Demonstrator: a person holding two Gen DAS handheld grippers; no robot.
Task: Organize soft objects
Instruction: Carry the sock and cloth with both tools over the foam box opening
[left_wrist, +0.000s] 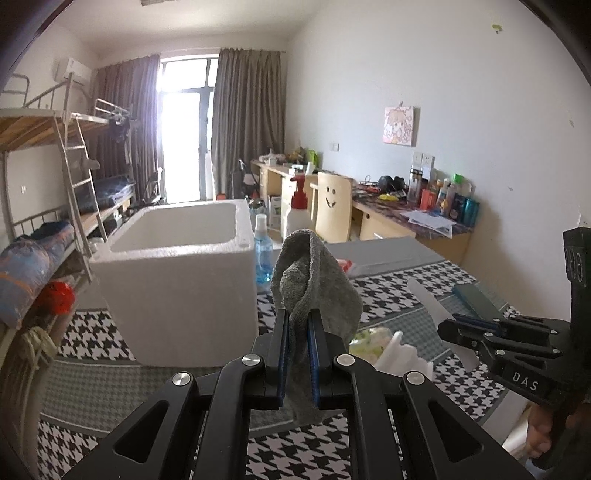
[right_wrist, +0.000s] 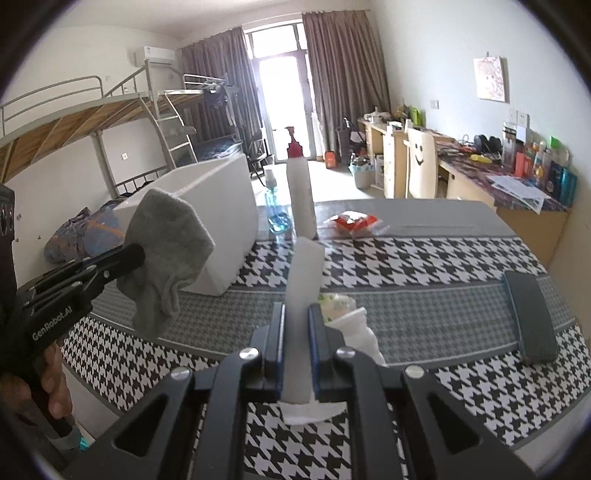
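Observation:
My left gripper (left_wrist: 297, 321) is shut on a grey cloth (left_wrist: 314, 280) and holds it above the houndstooth tablecloth (left_wrist: 110, 332), just right of a white foam box (left_wrist: 177, 258). The right wrist view shows the same gripper (right_wrist: 138, 254) with the cloth (right_wrist: 166, 251) hanging in front of the box (right_wrist: 221, 206). My right gripper (right_wrist: 295, 317) is shut on a white foam-like strip (right_wrist: 301, 295) standing up between its fingers. In the left wrist view that gripper (left_wrist: 445, 326) holds the strip (left_wrist: 430, 301) at the right.
On the table stand a tall white bottle with a red pump (right_wrist: 301, 195), a blue spray bottle (right_wrist: 275, 206), a red-white packet (right_wrist: 351, 221), a dark flat case (right_wrist: 532, 314) and white crumpled items (right_wrist: 351, 321). A bunk bed stands left, desks and a chair right.

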